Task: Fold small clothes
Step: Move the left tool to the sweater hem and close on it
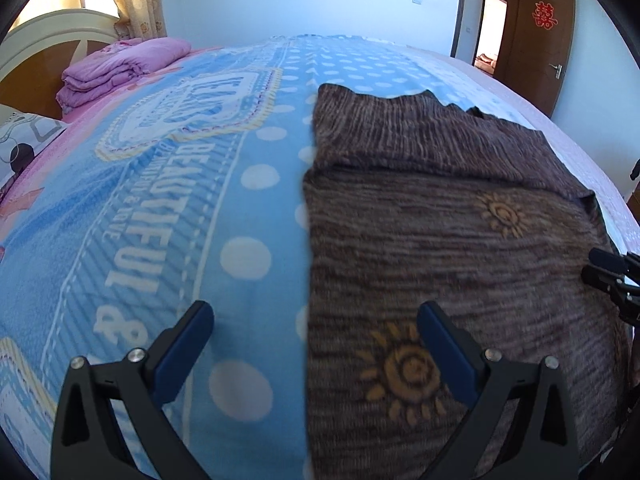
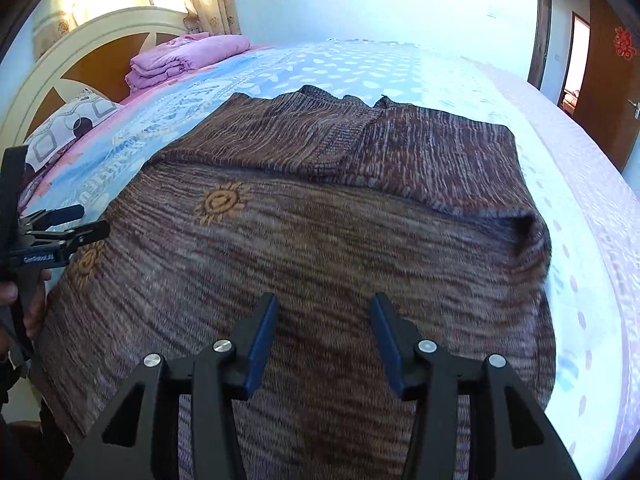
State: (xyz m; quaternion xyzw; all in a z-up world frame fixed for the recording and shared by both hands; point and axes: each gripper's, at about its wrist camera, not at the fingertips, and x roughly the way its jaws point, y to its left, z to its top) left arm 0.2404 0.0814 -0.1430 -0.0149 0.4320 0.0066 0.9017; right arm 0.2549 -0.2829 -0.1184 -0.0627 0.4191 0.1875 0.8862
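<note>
The brown knitted garment [image 1: 440, 220] lies flat on the blue dotted blanket [image 1: 248, 200], which covers the bed, and its far part is already turned back over itself in a band across the top, so the long axis of what remains runs from the near edge away toward that folded band. Going from the left, the left gripper [image 1: 316, 320] hangs over the garment's left edge: its jaws are spread wide and hold nothing, the left finger above bare blanket, the right finger above the knit beside an orange sun motif [image 1: 404, 372]. That edge runs straight away between the two fingers. Farther right, the right gripper [image 2: 324, 312] sits over the middle of the garment's near part, jaws parted and pinching nothing, with cloth below both fingers. The garment's right edge [image 2: 544, 280] lies well off to its right. By my judgement the left gripper is better placed for an edge grasp; the right must shift sideways first.
</note>
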